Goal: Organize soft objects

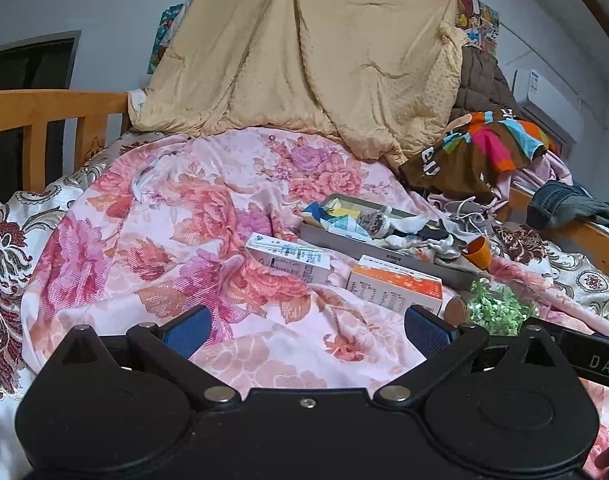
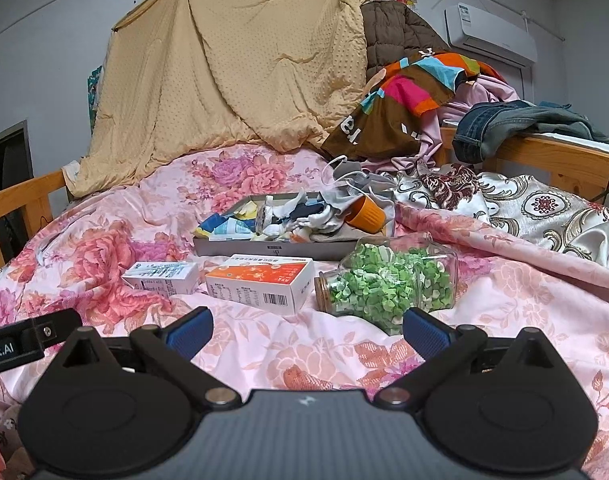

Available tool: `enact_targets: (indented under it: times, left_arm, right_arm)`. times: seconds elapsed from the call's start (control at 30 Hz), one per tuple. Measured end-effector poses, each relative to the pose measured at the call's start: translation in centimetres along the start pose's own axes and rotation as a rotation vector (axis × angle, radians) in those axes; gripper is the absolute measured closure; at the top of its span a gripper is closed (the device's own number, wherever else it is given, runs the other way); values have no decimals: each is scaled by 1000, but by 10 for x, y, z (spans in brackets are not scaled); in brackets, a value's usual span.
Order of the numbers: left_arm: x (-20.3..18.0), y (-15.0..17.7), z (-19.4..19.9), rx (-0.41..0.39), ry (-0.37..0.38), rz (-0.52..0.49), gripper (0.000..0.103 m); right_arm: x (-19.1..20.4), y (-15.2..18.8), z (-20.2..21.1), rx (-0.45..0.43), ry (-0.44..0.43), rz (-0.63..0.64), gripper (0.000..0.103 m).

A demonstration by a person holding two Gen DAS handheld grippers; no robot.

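A shallow grey box (image 2: pixel 264 246) (image 1: pixel 336 240) lies on the pink floral bedspread (image 1: pixel 184 208) (image 2: pixel 104 240), holding a jumble of socks and small cloths (image 2: pixel 288 216) (image 1: pixel 368 220). An orange cup (image 2: pixel 366 214) (image 1: pixel 478 253) lies tipped at the box's right end. My left gripper (image 1: pixel 306 330) hovers open over the bedspread, short of the box, nothing between its blue pads. My right gripper (image 2: pixel 306 330) is also open and empty, just in front of a jar of green bits (image 2: pixel 384 284) (image 1: pixel 496 308).
Two cartons lie before the grey box: a white one (image 2: pixel 160 278) (image 1: pixel 288 260) and an orange-and-white one (image 2: pixel 260 282) (image 1: pixel 396 284). A tan quilt (image 2: pixel 232 72) hangs behind. Clothes (image 2: pixel 404 96) pile at the right, jeans (image 2: pixel 516 124) over a wooden rail. A wooden bed frame (image 1: pixel 36 120) stands left.
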State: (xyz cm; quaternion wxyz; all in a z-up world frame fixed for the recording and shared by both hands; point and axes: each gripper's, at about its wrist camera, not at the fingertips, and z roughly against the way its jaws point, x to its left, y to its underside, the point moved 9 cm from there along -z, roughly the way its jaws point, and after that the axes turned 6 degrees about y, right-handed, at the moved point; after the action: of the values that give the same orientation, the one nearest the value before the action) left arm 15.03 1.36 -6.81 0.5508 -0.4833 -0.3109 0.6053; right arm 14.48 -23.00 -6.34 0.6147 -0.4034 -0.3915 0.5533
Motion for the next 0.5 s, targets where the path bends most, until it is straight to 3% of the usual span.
enact_targets:
  times: [0.5]
  left_arm:
    - [-1,-1,0,7,-11,10,1]
  right_arm:
    - [0,-1,0,-2,0,-2,0]
